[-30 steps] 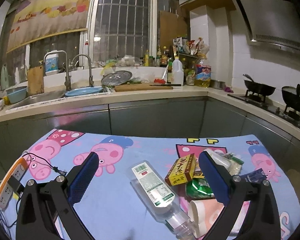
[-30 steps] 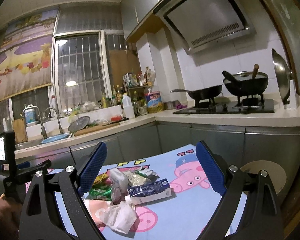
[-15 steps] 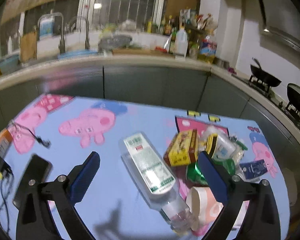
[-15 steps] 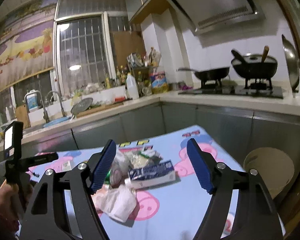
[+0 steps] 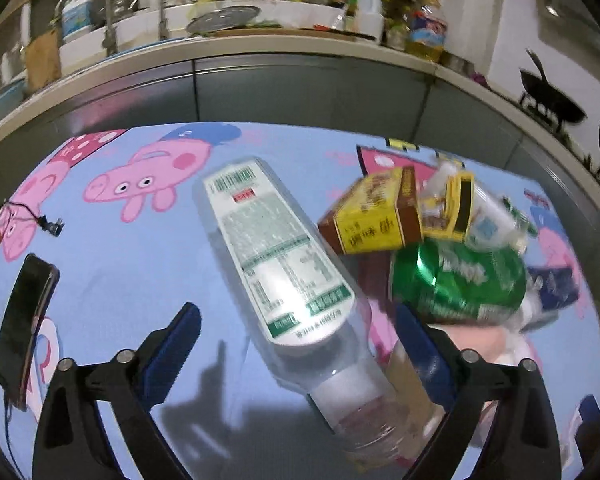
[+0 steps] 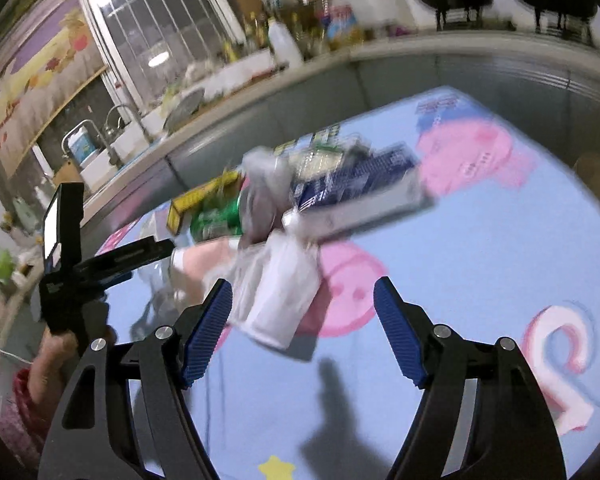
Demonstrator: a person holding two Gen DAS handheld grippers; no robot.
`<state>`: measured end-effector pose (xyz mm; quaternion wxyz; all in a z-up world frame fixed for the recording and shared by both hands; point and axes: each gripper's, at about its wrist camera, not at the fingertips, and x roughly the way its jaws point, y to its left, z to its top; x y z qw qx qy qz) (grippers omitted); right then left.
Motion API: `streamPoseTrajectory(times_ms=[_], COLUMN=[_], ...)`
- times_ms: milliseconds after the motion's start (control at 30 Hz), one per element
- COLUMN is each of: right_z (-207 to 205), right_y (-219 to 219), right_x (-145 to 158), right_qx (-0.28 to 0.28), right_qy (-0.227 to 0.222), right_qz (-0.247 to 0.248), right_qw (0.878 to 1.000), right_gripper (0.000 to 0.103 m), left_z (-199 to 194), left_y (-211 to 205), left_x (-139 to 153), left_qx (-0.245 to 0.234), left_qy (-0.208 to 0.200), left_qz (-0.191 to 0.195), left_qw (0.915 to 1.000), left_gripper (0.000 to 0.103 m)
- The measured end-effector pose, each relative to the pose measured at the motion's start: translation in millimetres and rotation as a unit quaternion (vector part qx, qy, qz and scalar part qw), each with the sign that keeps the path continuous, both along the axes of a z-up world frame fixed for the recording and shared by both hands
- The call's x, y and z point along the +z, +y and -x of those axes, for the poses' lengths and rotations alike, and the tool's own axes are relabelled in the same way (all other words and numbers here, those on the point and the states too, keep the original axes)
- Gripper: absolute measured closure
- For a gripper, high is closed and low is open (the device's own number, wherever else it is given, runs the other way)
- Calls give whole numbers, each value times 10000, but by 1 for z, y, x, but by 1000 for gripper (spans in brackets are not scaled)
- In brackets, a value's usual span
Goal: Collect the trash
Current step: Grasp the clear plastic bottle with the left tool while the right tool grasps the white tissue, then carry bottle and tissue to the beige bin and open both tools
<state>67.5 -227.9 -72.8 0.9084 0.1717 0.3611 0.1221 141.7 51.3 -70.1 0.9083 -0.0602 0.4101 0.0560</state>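
A heap of trash lies on the blue cartoon-pig cloth [image 5: 140,272]. A clear plastic bottle [image 5: 276,256] with a white and green label lies between the fingers of my left gripper [image 5: 296,320]. Those jaws are closing, with gaps still on both sides of the bottle. Right of it sit a yellow-brown box [image 5: 376,220], a green can [image 5: 456,280] and a dark blue carton [image 5: 556,284]. My right gripper [image 6: 302,296] hangs open over a crumpled white plastic bag [image 6: 280,292], which reaches between its fingers without touching the pads. Behind the bag lies the blue carton [image 6: 356,184].
A black phone [image 5: 24,320] and a cable [image 5: 40,220] lie at the cloth's left edge. A hand [image 6: 56,356] holds the left tool. The kitchen counter with sink [image 5: 140,40] runs behind, with pans on a stove [image 5: 548,96] to the right. A beige bin [image 6: 596,176] stands off the table's right side.
Both grippers have tipped downward and sunk toward the trash heap, which now looms larger. The right jaws have narrowed and the left jaws have narrowed a little.
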Motion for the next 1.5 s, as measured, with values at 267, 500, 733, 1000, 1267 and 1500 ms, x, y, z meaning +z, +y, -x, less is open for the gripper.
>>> streamPoseTrajectory(times_ms=[267, 500, 733, 1000, 1267, 1500], right_z=[-32, -41, -11, 44, 37, 53], right_y=[14, 35, 17, -45, -96, -163], right_x=[-25, -42, -26, 18, -10, -6], right_qx=[266, 618, 433, -307, -991, -1723], right_qy=[516, 754, 408, -479, -20, -301], right_qz=[-315, -29, 64, 124, 134, -73], right_qw=[9978, 9952, 9982, 9983, 9950, 9845], right_gripper=[31, 71, 101, 101, 101, 101], left_z=[12, 32, 43, 87, 82, 47], left_y=[23, 44, 57, 65, -16, -188], left_x=[-14, -20, -26, 16, 62, 64], left_qx=[-236, -213, -255, -430, -1810, -3771], left_qy=[117, 257, 341, -442, -1002, -643], left_qz=[97, -44, 141, 426, 471, 587], left_qw=[9996, 9994, 9990, 9972, 9772, 9221], left_gripper=[37, 35, 63, 63, 63, 63])
